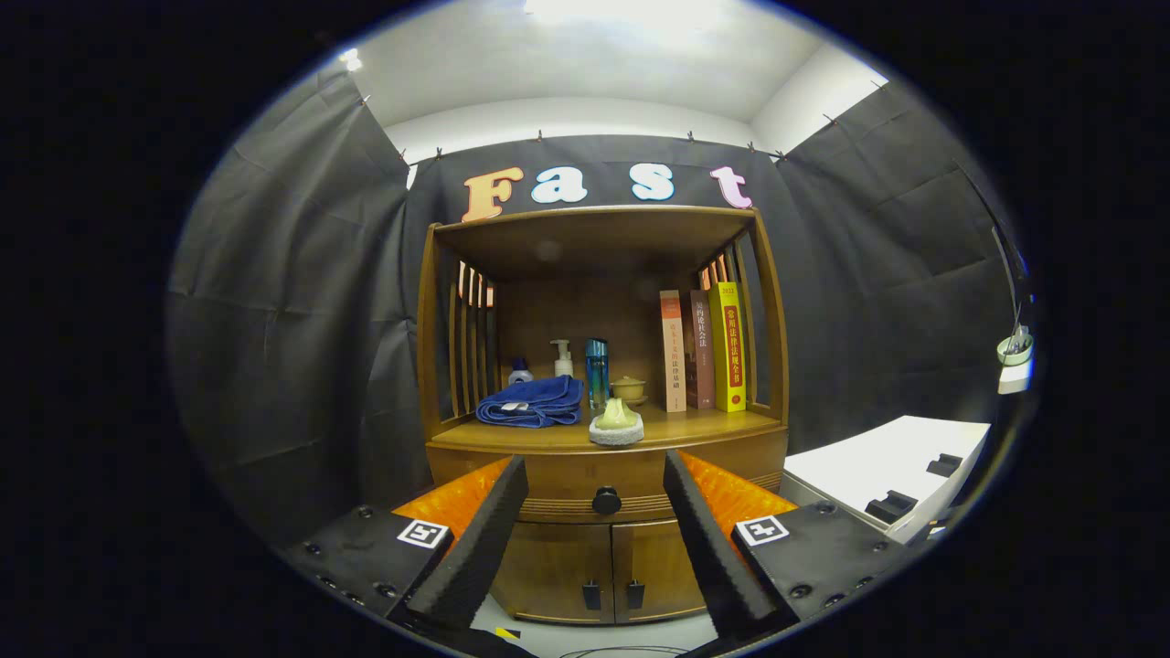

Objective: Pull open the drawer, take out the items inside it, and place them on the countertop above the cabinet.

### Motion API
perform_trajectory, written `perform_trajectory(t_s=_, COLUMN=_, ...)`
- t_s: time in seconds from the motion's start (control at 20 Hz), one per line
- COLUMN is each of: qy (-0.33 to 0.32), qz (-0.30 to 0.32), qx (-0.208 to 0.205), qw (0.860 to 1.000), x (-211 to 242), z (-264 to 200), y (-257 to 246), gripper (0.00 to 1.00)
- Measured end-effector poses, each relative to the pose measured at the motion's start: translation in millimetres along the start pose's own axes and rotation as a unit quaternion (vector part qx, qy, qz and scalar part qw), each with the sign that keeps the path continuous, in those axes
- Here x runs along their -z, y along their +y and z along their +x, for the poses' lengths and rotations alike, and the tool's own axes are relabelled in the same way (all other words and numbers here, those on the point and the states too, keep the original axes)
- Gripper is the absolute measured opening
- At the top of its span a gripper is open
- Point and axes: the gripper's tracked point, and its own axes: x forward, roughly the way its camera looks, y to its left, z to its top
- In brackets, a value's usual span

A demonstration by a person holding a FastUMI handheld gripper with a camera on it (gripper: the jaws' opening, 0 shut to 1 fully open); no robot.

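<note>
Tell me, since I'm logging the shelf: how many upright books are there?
3, side by side at the countertop's right end: salmon-spined book, dark brown book, yellow book. None seem hidden.

tongs (596,475) apart | path to drawer knob (606,500) seemingly clear

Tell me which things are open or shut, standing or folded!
Wooden drawer with round black knob: shut.
Two lower wooden cabinet doors: shut.
Gripper: open, fingers apart, knob between them farther ahead.
Blue towel: folded, lying on countertop.
Three books: upright.
Blue bottle: upright.
</note>
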Motion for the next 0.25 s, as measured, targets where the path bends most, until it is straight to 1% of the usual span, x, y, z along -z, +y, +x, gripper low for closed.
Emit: perform_trajectory(t_s=0.25, qy=0.002, qz=-0.004, qx=-0.002, qw=1.000, x=2.1, z=1.3, y=2.5, gripper=0.99)
